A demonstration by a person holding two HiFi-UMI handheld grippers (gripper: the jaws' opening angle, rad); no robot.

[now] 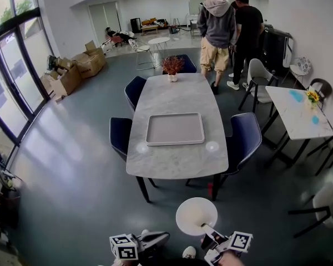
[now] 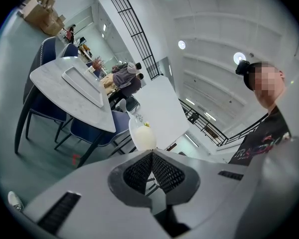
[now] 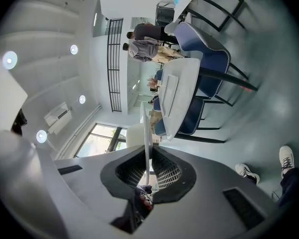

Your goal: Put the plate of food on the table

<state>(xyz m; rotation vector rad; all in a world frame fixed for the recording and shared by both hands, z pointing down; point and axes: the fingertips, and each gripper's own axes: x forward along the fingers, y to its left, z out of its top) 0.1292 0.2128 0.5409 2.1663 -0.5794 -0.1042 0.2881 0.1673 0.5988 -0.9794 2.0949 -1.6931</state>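
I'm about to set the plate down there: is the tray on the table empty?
Empty: in the head view the tray on the table shows only a bare bottom.

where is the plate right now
Head view, bottom centre: the plate is held by the right claw, short of the near end of the table.

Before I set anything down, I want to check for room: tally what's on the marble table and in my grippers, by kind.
Rectangular tray: 1
Potted plant: 1
White plate, in the right gripper: 1
Total: 3
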